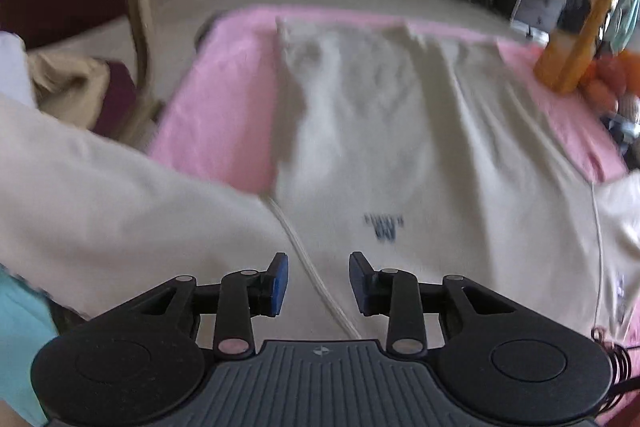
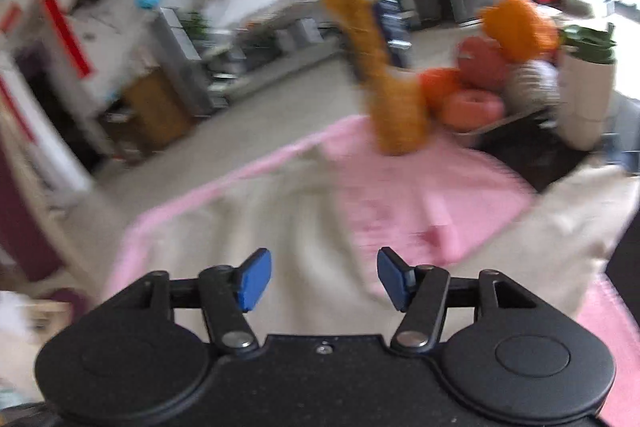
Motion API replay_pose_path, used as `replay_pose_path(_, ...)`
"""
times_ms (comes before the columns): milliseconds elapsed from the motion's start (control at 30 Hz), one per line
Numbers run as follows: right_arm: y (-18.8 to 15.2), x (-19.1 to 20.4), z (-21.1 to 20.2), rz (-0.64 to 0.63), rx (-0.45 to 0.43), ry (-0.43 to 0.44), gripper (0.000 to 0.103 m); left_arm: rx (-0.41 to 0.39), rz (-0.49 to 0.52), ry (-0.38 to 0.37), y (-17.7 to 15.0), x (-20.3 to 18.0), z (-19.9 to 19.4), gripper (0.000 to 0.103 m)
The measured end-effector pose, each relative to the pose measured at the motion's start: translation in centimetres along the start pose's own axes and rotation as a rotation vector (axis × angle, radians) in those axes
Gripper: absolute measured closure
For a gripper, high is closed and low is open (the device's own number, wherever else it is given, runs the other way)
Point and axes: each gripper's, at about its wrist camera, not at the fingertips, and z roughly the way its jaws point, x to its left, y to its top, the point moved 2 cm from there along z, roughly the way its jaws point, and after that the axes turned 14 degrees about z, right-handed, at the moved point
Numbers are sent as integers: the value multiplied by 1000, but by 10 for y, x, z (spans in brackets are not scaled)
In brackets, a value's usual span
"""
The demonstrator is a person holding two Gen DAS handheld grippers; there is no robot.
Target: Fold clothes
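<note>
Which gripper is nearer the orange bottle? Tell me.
Right, as far as two separate views allow. The right gripper points toward the orange bottle, which looms just ahead. The left gripper hovers over the cream shirt; there the bottle sits far right.

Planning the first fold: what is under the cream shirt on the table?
A pink cloth lies under the cream shirt, showing along its left, far and right edges. What the pink cloth rests on is covered. Both sleeves hang off the sides.
</note>
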Motion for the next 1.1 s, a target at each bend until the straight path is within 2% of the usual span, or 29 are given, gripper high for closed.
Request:
replay_pose_path(67, 15, -22, 12, 53, -32, -54, 61, -5, 34, -23, 3, -8, 0, 70)
replay_pose_path(133, 31, -44, 23, 106, -64, -107, 62, -18, 61, -56, 9, -17, -3, 70)
replay_pose_path(200, 46, -66, 35, 160, -95, -161, 62, -18, 80, -131, 15, -33, -4, 70)
replay_pose_path(367, 100, -146, 34, 330, -225, -272, 62, -13, 267, -333, 14, -116, -4, 71)
replay_pose_path(500, 125, -182, 42, 319, -261, -364, 62, -20, 440, -454, 6, -188, -2, 71)
replay_pose_path(600, 137, -197, 54, 282, -260, -416, 62, -84, 533, -461, 4, -222, -5, 71)
replay_pose_path(667, 144, -207, 63, 264, -248, -443, 64, -77, 557, -451, 1, -238, 3, 71)
replay_pose_path(800, 153, -222, 83, 230, -210, -477, 78, -19, 532, -479, -2, -251, 27, 74)
replay_pose_path(900, 155, -225, 92, 179, -180, -466, 96, -17, 534, -483, -2, -257, 33, 74)
replay_pose_path(967, 155, -219, 97, 117, -179, -471, 98, -11, 519, -483, 1, -257, 35, 74)
replay_pose_path(1033, 157, -213, 99, 62, -213, -492, 99, -6, 502, -484, 4, -256, 37, 74)
replay_pose_path(1100, 159, -210, 103, 48, -234, -502, 99, -5, 502, -480, 4, -259, 37, 74)
